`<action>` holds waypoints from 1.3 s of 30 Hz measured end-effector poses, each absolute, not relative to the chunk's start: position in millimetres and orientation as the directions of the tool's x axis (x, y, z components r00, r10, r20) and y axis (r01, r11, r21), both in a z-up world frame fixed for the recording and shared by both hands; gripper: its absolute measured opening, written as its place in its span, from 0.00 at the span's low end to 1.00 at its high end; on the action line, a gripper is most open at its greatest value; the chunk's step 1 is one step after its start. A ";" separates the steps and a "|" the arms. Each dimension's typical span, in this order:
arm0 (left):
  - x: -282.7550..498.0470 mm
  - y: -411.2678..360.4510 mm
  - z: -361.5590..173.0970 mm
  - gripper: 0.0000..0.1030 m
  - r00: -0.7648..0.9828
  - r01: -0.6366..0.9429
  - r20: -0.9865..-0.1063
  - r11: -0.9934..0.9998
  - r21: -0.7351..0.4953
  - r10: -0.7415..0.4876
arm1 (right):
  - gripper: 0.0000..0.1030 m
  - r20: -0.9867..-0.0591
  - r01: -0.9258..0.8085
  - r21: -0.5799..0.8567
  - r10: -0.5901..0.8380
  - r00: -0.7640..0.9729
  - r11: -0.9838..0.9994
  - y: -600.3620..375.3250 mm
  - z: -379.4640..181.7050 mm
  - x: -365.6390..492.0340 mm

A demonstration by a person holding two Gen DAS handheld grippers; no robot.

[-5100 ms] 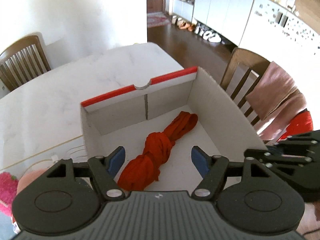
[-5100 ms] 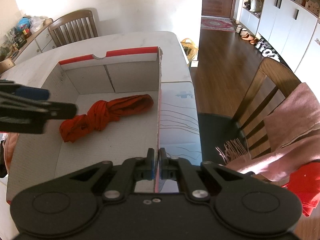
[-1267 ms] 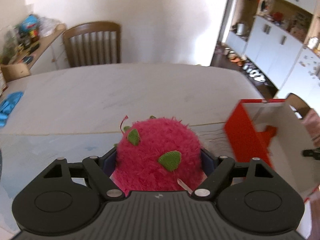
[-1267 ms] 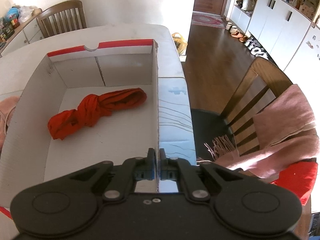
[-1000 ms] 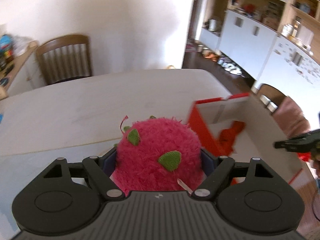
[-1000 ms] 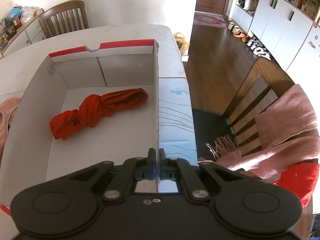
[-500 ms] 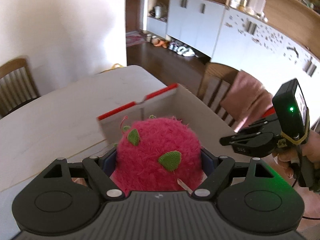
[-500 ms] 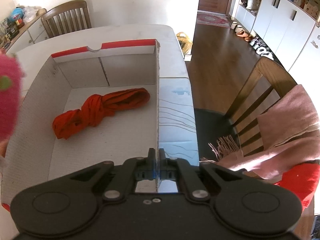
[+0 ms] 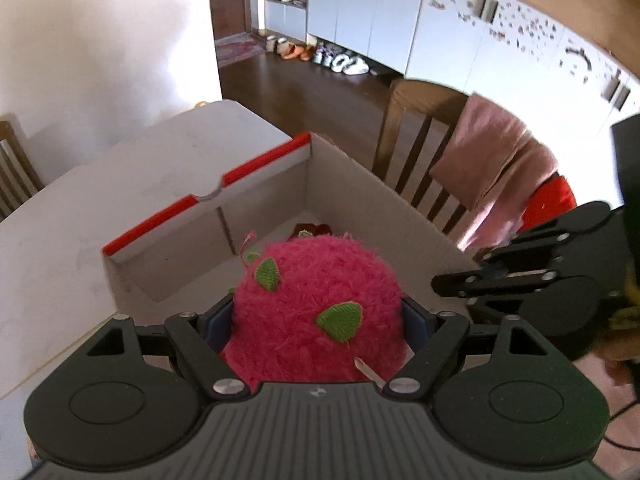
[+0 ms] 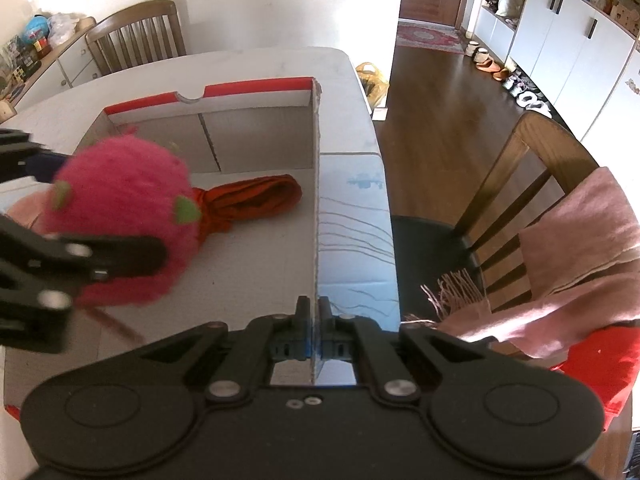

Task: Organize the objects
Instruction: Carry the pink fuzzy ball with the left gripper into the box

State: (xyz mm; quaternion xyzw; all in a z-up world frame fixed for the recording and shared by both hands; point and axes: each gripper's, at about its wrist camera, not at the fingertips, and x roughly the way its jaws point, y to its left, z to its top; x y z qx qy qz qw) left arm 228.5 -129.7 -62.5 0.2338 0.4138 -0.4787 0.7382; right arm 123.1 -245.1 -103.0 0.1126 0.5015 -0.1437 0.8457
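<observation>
- The fuzzy pink ball [image 9: 316, 304], dotted with green felt leaves, hangs in the air above the open cardboard box [image 9: 384, 208], over its near left part in the right wrist view.
- The left gripper [image 9: 316, 320] has its blue pads spread wide and pressed to both sides of that ball, gripping it firmly.
- Below and beyond it, a twisted red cloth [image 10: 256, 200] lies on the box floor, partly hidden behind the ball.
- The right gripper [image 10: 315, 332] is pinched tight on the box's right wall, thin cardboard edge between its pads.
- The box sits on a white table [image 9: 80, 216]; a wooden chair [image 10: 532, 184] draped with a pink scarf [image 10: 580, 248] stands beside it.
</observation>
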 end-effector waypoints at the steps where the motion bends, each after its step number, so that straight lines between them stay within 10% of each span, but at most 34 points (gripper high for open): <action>1: 229.2 -132.5 -65.9 0.80 0.198 0.903 -0.837 0.428 -0.047 -0.510 | 0.02 -0.881 0.355 0.045 -0.130 0.455 0.934 -245.0 -103.3 123.5; 39: 224.8 -146.2 -107.7 0.86 0.113 0.939 -0.883 0.339 -0.054 -0.455 | 0.03 -0.885 0.343 0.049 -0.118 0.449 0.938 -245.5 -103.3 123.3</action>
